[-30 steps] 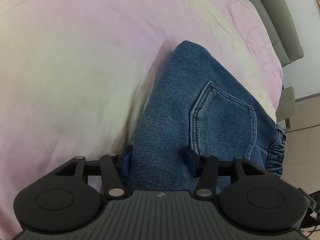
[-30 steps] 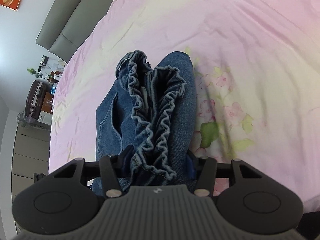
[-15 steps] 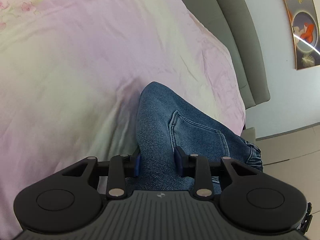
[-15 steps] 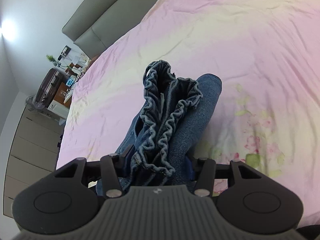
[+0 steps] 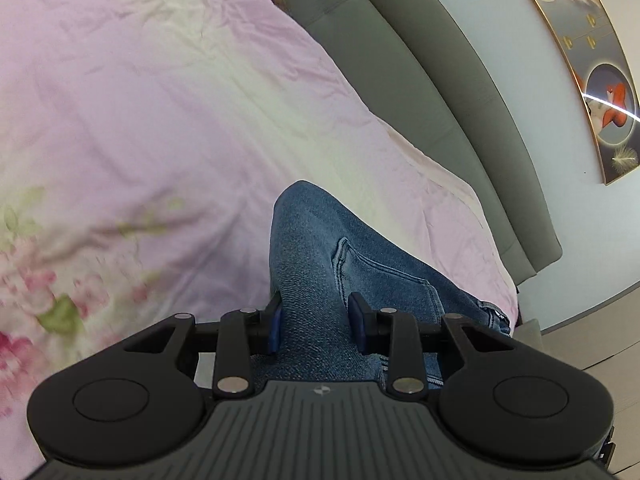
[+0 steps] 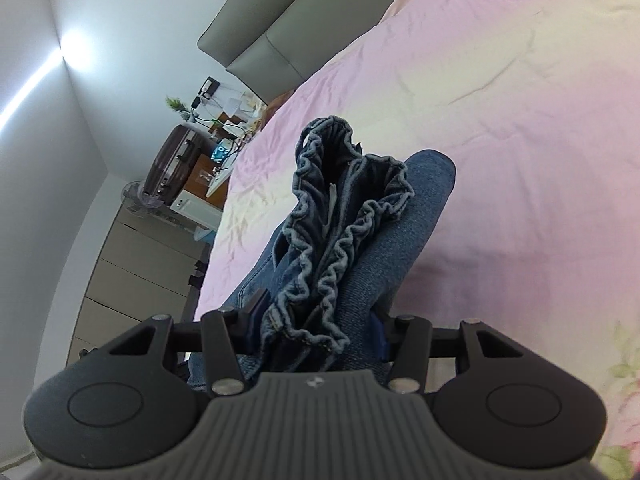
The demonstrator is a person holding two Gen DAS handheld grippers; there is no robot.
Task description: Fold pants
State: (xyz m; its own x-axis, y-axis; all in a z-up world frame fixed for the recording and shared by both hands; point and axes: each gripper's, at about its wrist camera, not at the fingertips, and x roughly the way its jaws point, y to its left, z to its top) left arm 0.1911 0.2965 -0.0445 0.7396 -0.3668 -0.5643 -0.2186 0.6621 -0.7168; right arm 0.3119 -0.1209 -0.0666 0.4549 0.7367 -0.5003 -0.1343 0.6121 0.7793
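Denim fills the near edge of both wrist views: I have the pants [image 5: 320, 264] pinched in each tool. My left gripper [image 5: 316, 322] has its blue pads pressed against a thick fold of the cloth, one on each side, so it is clamped on the jeans, not hanging loose. My right gripper [image 6: 316, 330] is closed the same way around the gathered elastic waistband [image 6: 332, 240], whose ruffled edge stands up between the fingers and runs away from the camera.

From the left tool the bundle's long axis runs forward and slightly to the right; a back pocket [image 5: 380, 268] with its stitched seam lies just beyond the right pad, and the fold ends in a rounded hump farther out. From the right tool the bundle likewise points straight ahead, the waistband on top and a smooth denim roll to its right. Both tools sit at the near end of the garment, so neither looks closer to it than the other.

I judge the pants are lifted off the pink bedspread [image 5: 160, 120], which spreads beyond and to the left, with a floral print at the near left. The coming move, as I read it, turns on laying that long axis down flat on the bed.

Farther off stand the grey headboard [image 5: 440, 80] and, in the right view, a dark suitcase [image 6: 168, 168] by the wall.
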